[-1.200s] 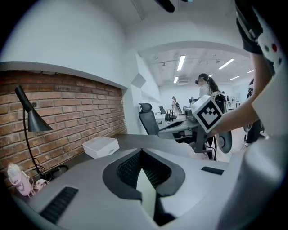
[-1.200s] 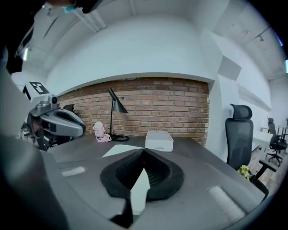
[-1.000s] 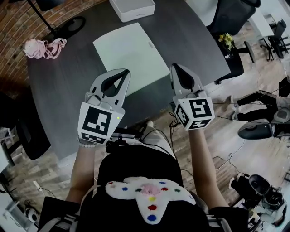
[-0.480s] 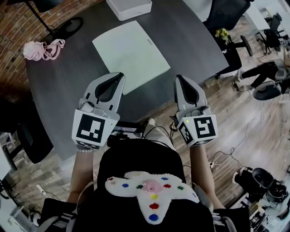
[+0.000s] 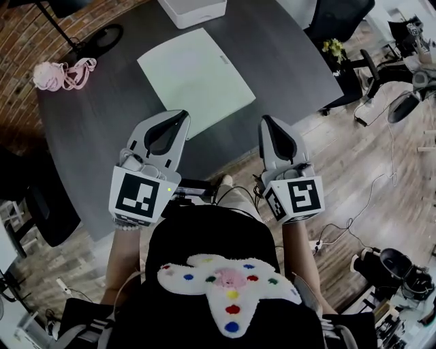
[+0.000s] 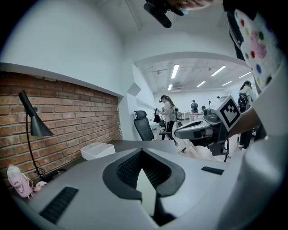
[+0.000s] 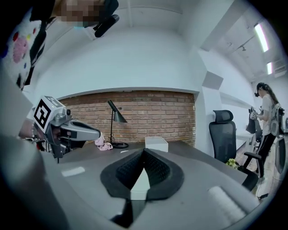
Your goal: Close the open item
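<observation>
A: Fingers?

B: Together and empty on the left gripper (image 5: 181, 116) and the right gripper (image 5: 264, 120).

A: The open item?

B: Probably the white box (image 5: 191, 10), far ahead of them on the tabletop (image 5: 102, 123), beyond the pad (image 5: 197, 75). Reach across first. Both grippers have drawn back a little since a second ago.
</observation>
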A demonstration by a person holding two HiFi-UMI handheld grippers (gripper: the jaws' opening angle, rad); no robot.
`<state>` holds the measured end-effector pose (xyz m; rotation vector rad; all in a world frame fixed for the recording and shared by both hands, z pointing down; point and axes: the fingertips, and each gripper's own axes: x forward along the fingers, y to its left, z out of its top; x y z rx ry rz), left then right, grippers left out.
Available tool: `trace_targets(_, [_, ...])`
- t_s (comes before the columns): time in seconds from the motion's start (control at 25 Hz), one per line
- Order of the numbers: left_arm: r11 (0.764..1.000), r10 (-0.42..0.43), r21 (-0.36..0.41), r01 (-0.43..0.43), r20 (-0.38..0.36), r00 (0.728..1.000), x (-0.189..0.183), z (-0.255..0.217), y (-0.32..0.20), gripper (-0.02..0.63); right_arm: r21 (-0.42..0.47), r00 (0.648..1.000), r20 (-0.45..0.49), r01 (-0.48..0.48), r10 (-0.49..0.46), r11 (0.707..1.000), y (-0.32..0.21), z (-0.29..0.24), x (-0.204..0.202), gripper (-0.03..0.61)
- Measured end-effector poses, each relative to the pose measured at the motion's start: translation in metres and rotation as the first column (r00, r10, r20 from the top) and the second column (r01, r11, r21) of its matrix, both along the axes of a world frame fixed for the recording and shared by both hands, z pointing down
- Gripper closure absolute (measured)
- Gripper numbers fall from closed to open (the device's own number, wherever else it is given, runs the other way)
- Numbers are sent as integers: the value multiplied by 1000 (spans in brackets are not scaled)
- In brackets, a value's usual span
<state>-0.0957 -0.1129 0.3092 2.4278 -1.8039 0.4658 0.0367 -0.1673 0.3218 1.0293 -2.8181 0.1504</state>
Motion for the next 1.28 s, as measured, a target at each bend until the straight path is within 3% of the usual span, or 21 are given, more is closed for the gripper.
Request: trace_targets(1.28, [1000, 10, -4, -10, 13, 1000, 3, 5, 3, 607, -6, 999, -28, 21, -22, 1000, 13, 6, -4, 571])
